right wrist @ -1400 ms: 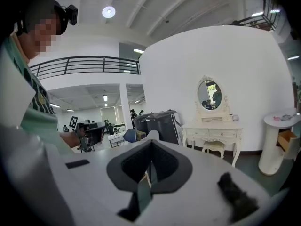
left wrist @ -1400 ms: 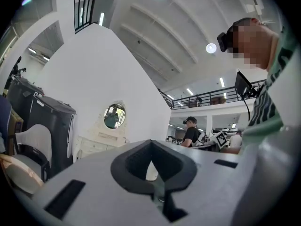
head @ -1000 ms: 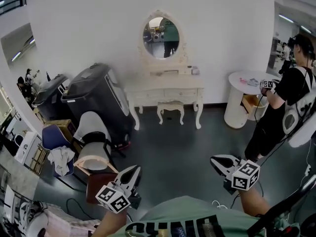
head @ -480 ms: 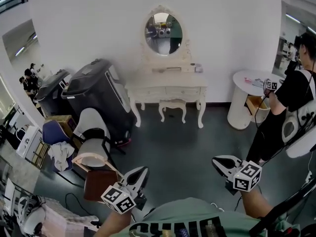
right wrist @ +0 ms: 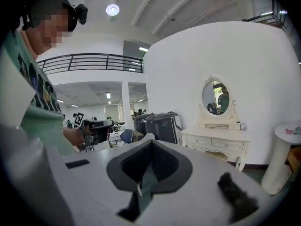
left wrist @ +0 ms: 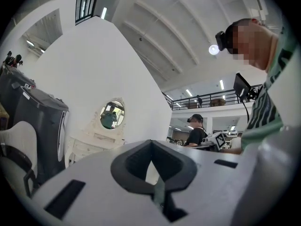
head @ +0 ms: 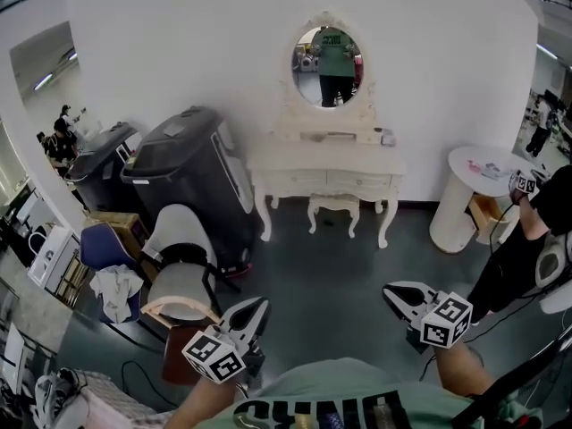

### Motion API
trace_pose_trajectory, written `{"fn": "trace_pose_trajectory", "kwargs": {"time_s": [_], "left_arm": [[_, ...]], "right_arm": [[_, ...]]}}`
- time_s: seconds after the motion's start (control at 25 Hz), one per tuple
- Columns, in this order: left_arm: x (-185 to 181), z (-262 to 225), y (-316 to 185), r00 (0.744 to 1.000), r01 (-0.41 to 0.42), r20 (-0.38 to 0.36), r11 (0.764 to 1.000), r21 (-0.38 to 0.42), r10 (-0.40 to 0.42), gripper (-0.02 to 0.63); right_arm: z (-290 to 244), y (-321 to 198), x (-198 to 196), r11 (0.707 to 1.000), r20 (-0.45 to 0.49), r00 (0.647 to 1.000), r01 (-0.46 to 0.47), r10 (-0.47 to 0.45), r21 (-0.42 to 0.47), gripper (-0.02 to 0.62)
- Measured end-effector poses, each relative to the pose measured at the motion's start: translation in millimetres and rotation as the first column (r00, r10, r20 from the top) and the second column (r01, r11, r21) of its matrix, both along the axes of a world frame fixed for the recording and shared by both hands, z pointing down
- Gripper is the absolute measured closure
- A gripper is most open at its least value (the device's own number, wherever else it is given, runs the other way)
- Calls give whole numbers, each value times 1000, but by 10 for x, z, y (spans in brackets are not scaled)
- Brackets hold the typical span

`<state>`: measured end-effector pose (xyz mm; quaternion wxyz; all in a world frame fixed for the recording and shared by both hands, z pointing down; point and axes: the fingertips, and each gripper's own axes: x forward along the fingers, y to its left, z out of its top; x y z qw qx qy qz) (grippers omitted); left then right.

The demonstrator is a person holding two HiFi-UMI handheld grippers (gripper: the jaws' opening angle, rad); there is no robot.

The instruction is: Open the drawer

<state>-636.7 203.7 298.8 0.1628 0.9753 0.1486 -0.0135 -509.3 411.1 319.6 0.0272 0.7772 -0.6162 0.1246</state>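
While our left gripper and right gripper are pressed together, empty, we're at the approach step: the far dressing-table drawer needs reaching.

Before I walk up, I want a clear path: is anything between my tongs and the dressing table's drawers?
Nothing visible. Bare floor runs from left tongs and right tongs to the dressing table. The stool is tucked under it, below the drawers; bins and a chair stand off left.
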Motion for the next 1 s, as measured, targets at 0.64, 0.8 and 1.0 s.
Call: {"fn": "trace_pose_trajectory", "kwargs": {"time_s": [0.64,0.8,1.0], "left_arm": [[863,81,-1337,999,-46,10,999,-7,46,597],[1133,126,-1390,1000,-2,22,1000,2,2,597],[1742,126,-1215,997,74,13,997,7,-74,597]], "right_arm": [[88,-1267,859,998,32,998,-51,52,-33,584],[144,-1331,1210,1000,36,999,-11,12,-26,584],[180,-1232,1935,998,34,997,66,-65,-21,584]]}}
